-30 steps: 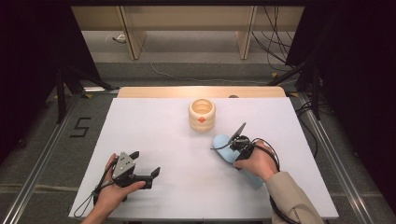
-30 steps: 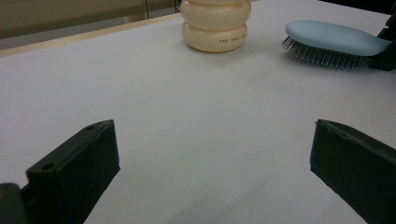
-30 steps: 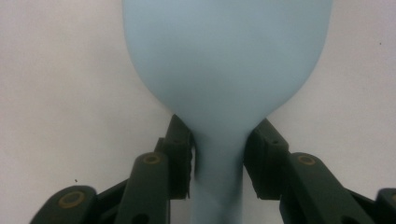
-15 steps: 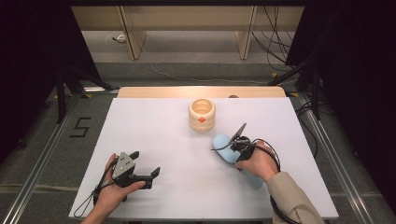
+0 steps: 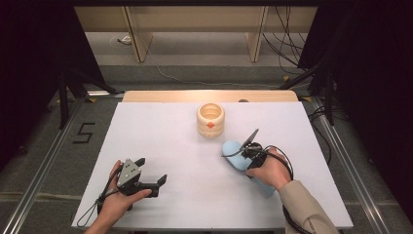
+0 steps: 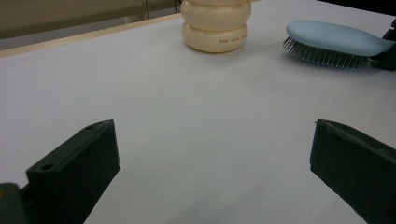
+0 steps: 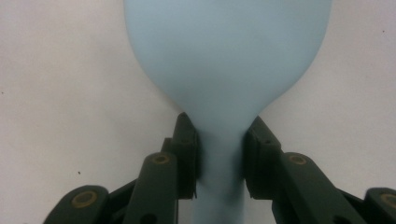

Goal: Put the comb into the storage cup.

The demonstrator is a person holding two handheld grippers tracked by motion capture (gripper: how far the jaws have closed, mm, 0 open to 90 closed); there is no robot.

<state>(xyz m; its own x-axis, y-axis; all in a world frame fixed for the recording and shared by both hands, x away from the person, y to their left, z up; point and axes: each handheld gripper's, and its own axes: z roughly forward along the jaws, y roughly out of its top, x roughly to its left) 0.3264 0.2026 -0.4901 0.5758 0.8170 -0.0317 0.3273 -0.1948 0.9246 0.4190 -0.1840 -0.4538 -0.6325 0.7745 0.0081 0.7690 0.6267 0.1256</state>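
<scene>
Pale-blue plastic between the jaws of the right gripper [image 7: 221,140]: a hairbrush [image 7: 227,60], clamped at the narrow neck where the wide head tapers into the handle, one black pad pressed on each side. Seen from above, lying on the right half of the desk [image 5: 160,131], about midway between back and front edges, with the head [image 5: 233,148] toward the middle and the handle running back under the person's hand toward the front right corner. Long axis therefore slanted, back-left to front-right, in line with the right gripper [image 5: 245,152] itself, so head straight ahead of the pads and handle behind them. Bristles down against the desk, as shown from the side in the left gripper view [image 6: 336,39]. Just beyond the head, toward the back edge and apart from it, a cream ribbed pot [image 5: 211,119], upright, mouth open. Left gripper [image 5: 152,170] resting near the front left corner, well apart from brush and pot, jaws spread wide with only bare desk between them [image 6: 215,126], pointed across toward both. Nearer hand by far: the right one, already gripping. Judged from the hold, probably a lift next; if bound for the pot [image 6: 217,28], a tip-up needed first, since the head leads and the handle trails.
</scene>
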